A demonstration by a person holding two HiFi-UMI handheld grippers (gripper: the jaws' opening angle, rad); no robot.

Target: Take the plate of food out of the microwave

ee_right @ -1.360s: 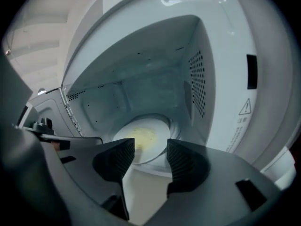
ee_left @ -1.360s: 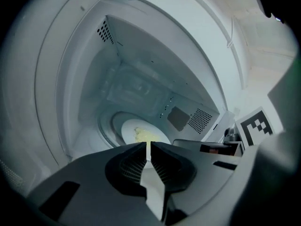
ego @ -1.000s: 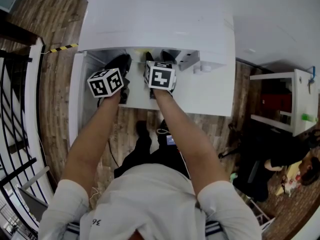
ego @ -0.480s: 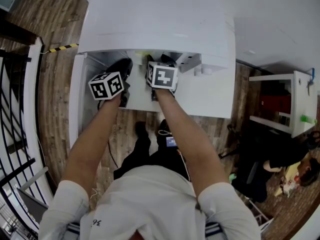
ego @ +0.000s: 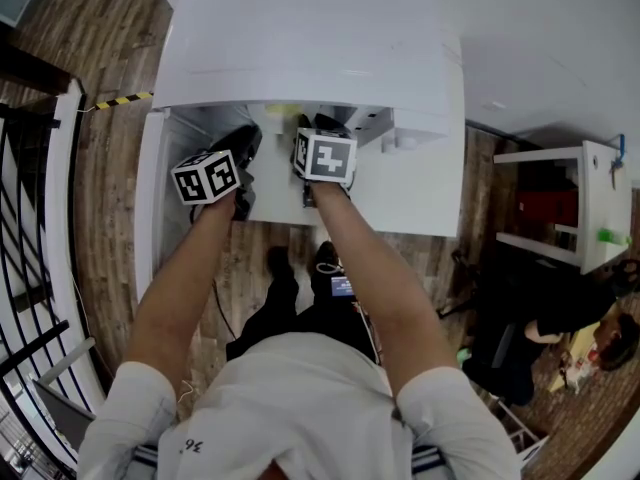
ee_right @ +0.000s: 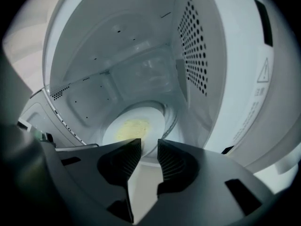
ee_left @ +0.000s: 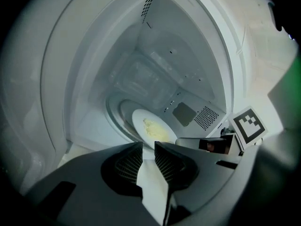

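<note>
Left gripper (ee_left: 148, 145) pinches the near rim of the plate (ee_left: 140, 120). The right gripper (ee_right: 149, 141), jaws just closing, straddles it unclamped. Plate likely stiff, slick, breakable.

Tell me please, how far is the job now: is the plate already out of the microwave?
Done: the microwave is open and both grippers reach inside. In hand: the left gripper and right gripper sit at the rim of the plate; the right fingers have just been closing, with a gap left. A grip is not confirmed. Left: lift the plate off the turntable and out.
</note>
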